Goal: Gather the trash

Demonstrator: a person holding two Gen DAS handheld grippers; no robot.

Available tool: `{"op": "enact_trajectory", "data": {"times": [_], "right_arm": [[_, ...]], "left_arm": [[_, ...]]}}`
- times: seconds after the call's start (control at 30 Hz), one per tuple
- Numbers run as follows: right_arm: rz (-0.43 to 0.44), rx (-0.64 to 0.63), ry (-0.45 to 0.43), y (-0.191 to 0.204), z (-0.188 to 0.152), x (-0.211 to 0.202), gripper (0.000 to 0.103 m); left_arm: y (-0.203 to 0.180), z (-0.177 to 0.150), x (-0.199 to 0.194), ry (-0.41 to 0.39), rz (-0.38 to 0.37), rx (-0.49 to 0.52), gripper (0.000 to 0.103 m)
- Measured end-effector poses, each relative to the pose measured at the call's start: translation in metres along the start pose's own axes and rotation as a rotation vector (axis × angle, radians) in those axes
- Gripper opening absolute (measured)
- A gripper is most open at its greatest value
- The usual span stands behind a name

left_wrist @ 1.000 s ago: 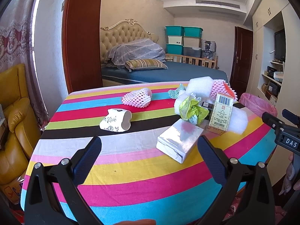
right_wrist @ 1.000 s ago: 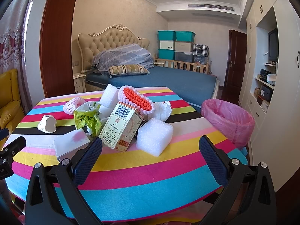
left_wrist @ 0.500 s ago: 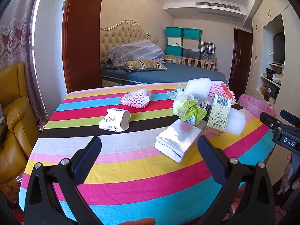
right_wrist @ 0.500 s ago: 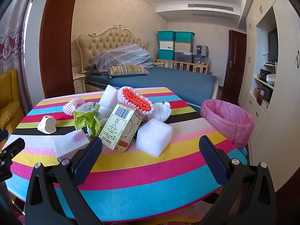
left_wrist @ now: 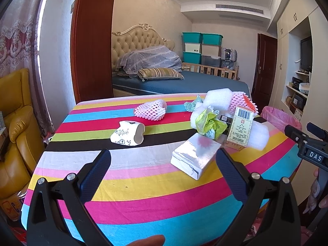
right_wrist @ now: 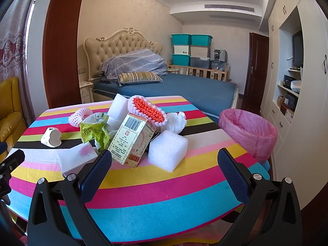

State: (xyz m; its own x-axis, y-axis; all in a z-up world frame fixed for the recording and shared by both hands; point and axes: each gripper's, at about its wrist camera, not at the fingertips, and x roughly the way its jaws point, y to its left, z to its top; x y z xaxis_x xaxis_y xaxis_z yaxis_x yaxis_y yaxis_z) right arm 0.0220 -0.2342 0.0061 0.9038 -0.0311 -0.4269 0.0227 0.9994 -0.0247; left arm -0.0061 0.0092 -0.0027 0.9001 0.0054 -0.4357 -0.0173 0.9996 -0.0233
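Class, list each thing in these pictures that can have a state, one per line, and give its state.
left gripper: open, empty
right gripper: open, empty
paper cup: on its side, squashed
carton: leaning, closed
green bag: crumpled
foam block: resting on table
bin: upright, pink liner, open
white box: lying flat, closed

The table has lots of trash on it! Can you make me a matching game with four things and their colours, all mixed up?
Things:
1. crumpled bag
2. foam cube
3. bin liner
4. fruit net

Colours:
A. white
B. pink and white mesh
C. yellow-green
D. plain pink

Pairs: 1-C, 2-A, 3-D, 4-B
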Motion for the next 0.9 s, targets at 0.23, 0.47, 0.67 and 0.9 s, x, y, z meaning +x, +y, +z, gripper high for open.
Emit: {"op": "enact_trajectory", "data": {"times": [0.23, 0.47, 0.67, 0.9], "right_arm": [[0.001, 0.001, 0.000, -0.0003, -0.0002, -0.0001, 0.097], [-0.001, 0.002, 0.000, -0.0015, 0.0007, -0.0003, 0.097], [-0.001, 0.007, 0.003, -0.0036, 0.0016, 0.0001, 0.097], [-0.001, 0.011, 0.008, -0.0058, -0.0010, 0.0020, 0.097]], "left_arm": [[0.0011, -0.0006, -0.0005, 0.002, 0.000, -0.005, 0.099], [0.0019, -0.0030, 0.0043, 0.035, -0.012, -0.016, 0.099], [0.0014, -0.0039, 0.0052, 0.034, -0.006, -0.011, 0.099], [0.0038, -0.0041, 0.0081, 0.044, -0.011, -0.021, 0.099]]}}
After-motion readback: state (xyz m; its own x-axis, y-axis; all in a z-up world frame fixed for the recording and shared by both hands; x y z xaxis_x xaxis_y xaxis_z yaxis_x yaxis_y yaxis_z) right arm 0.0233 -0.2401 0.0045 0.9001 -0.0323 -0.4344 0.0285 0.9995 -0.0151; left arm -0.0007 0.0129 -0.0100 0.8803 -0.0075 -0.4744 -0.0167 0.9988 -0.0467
